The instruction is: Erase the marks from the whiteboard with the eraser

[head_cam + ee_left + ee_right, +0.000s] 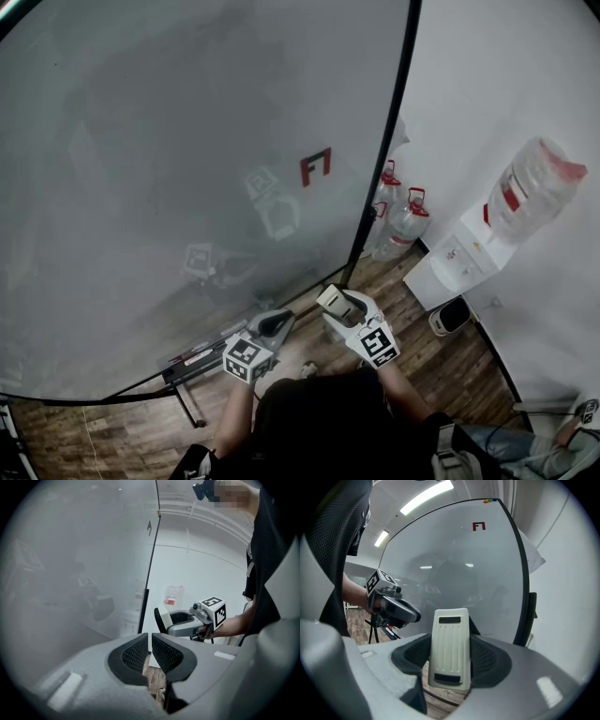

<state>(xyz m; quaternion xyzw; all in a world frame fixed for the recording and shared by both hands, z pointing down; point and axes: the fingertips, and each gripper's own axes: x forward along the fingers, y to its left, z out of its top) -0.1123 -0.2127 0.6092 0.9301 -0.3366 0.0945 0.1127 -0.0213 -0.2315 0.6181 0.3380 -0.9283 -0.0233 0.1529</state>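
Note:
The large whiteboard (pixel 169 141) stands in front of me with a small red mark (pixel 316 166) toward its right side; the same red mark (pixel 478 526) shows high in the right gripper view. My right gripper (pixel 335 302) is shut on the white eraser (pixel 450 646), held upright between its jaws near the board's lower right corner. My left gripper (pixel 277 324) hangs just left of it, shut with nothing between its pads (pixel 136 653). The left gripper view shows the eraser (pixel 162 618) in the right gripper beside the board's black edge.
A water dispenser (pixel 487 239) with a bottle on top stands at the right wall. Two water jugs (pixel 398 220) sit on the wooden floor behind the board's edge. The board's tray (pixel 202 356) and stand leg are low left. A small bin (pixel 452 316) sits near the dispenser.

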